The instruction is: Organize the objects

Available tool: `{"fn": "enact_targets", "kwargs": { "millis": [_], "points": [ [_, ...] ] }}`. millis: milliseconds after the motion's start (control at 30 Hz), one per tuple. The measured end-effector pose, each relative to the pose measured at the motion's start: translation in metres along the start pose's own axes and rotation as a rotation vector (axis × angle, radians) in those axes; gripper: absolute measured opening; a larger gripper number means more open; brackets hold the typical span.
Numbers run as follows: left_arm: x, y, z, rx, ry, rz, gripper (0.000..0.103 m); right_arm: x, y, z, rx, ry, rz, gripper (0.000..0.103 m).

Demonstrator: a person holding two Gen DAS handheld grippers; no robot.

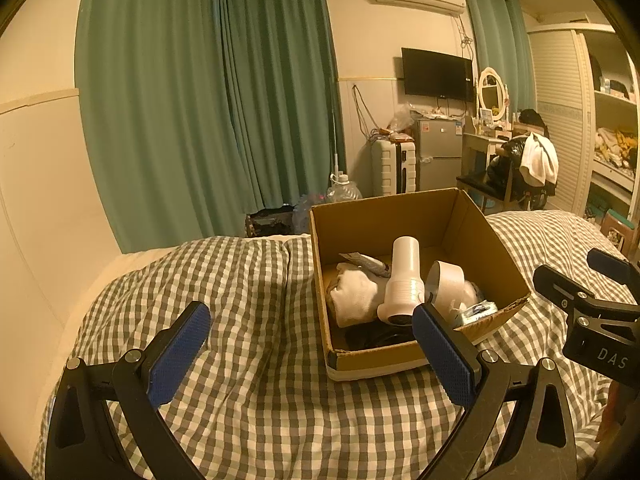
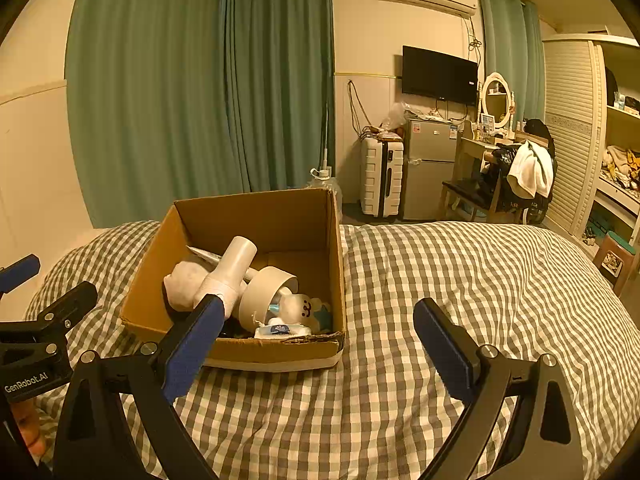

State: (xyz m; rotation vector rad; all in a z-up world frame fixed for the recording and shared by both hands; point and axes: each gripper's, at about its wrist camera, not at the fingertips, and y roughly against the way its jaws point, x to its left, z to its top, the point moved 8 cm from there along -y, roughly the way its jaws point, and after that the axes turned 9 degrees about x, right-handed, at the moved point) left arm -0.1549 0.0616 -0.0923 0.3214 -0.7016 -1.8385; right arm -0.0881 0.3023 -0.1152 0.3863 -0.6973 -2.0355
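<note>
An open cardboard box point(image 1: 488, 240) sits on the checked bed; it also shows in the right wrist view point(image 2: 272, 216). Inside lie a white hair dryer point(image 1: 404, 280) point(image 2: 230, 272), a roll of tape point(image 1: 446, 284) point(image 2: 266, 292), a white rolled cloth point(image 1: 354, 294) point(image 2: 182, 282), a small plush toy point(image 2: 302, 308) and a tissue pack point(image 2: 280, 330). My left gripper point(image 1: 312, 344) is open and empty, just short of the box's near left corner. My right gripper point(image 2: 320, 336) is open and empty, in front of the box's near right corner.
The grey-checked duvet point(image 2: 460, 272) covers the bed on all sides of the box. Beyond the bed's far edge are green curtains point(image 1: 208, 92), a white suitcase point(image 2: 380, 176), a small fridge point(image 2: 428, 168), a chair with clothes point(image 2: 516, 176) and wardrobe shelves point(image 2: 620, 160).
</note>
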Motion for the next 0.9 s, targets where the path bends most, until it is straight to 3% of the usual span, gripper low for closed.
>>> {"fn": "enact_targets", "kwargs": {
  "millis": [900],
  "points": [
    [0.0021, -0.0026, -0.0036, 0.008, 0.009, 0.011, 0.103, 0.0005, -0.001, -0.0013, 0.002, 0.002, 0.0, 0.096]
  ]
}}
